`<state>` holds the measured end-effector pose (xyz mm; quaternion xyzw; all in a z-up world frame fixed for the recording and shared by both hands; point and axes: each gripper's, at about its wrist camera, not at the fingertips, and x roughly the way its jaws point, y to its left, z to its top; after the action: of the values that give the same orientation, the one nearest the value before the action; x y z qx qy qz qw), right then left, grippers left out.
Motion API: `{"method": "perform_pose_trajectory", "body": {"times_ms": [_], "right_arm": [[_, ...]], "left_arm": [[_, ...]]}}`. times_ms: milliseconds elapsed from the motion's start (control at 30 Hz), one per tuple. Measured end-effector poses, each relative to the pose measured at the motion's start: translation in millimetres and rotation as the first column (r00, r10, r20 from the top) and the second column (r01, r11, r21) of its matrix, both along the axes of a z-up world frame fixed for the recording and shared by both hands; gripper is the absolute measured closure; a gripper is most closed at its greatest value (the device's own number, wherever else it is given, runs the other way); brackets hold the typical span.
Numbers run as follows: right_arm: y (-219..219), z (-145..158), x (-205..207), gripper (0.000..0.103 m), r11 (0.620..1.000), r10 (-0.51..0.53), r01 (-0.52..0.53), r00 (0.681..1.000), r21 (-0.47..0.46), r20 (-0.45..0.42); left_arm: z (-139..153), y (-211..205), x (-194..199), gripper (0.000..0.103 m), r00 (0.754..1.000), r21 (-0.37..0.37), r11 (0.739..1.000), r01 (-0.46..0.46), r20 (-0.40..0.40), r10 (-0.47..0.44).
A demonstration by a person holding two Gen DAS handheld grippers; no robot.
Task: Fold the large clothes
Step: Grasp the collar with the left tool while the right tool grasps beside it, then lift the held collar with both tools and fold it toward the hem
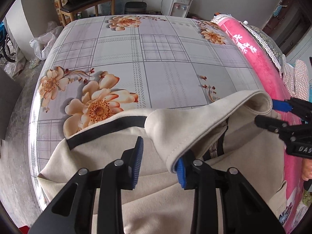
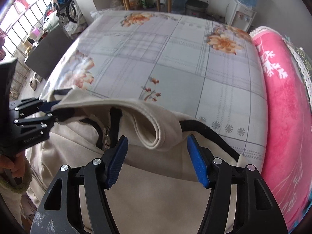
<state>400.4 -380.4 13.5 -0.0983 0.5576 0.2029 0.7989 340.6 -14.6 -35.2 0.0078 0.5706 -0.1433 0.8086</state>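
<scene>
A cream jacket (image 1: 148, 195) with black trim and a zip (image 2: 106, 138) lies on the near part of the bed. Its raised cream flap (image 1: 195, 120) spans between both grippers. My left gripper (image 1: 159, 165) stands open; the flap's hem drapes over its right pad (image 1: 181, 173), and the left pad is bare. In the right wrist view the left gripper (image 2: 53, 110) has the flap's end between its tips. My right gripper (image 2: 157, 161) is open around the flap's rolled end (image 2: 154, 136), with neither pad touching it. It shows at the right edge of the left wrist view (image 1: 269, 113).
The bed's floral checked sheet (image 1: 156, 68) stretches beyond the jacket. A rolled pink blanket (image 2: 288, 107) runs along its right side. A water dispenser (image 1: 177, 3), a bin and a wooden chair (image 1: 87, 2) stand at the far wall. A hand (image 2: 11, 165) holds the left gripper.
</scene>
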Motion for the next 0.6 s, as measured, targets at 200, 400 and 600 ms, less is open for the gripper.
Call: {"method": "perform_pose_trajectory", "body": {"times_ms": [200, 400, 600], "right_arm": [[10.9, 38.8, -11.5, 0.05, 0.989, 0.031, -0.041, 0.997, 0.14, 0.075], [37.6, 7.6, 9.1, 0.068, 0.991, 0.028, -0.025, 0.999, 0.129, -0.021], [40.3, -12.2, 44.9, 0.069, 0.993, -0.024, 0.036, 0.994, 0.116, -0.102]], "left_arm": [[-0.9, 0.3, 4.8, 0.073, 1.0, -0.005, 1.0, 0.006, -0.005, -0.006], [-8.8, -7.5, 18.6, 0.068, 0.999, -0.012, 1.0, 0.007, -0.042, -0.008], [-17.5, -15.7, 20.4, 0.059, 0.996, 0.041, 0.997, 0.069, -0.061, -0.067]]}}
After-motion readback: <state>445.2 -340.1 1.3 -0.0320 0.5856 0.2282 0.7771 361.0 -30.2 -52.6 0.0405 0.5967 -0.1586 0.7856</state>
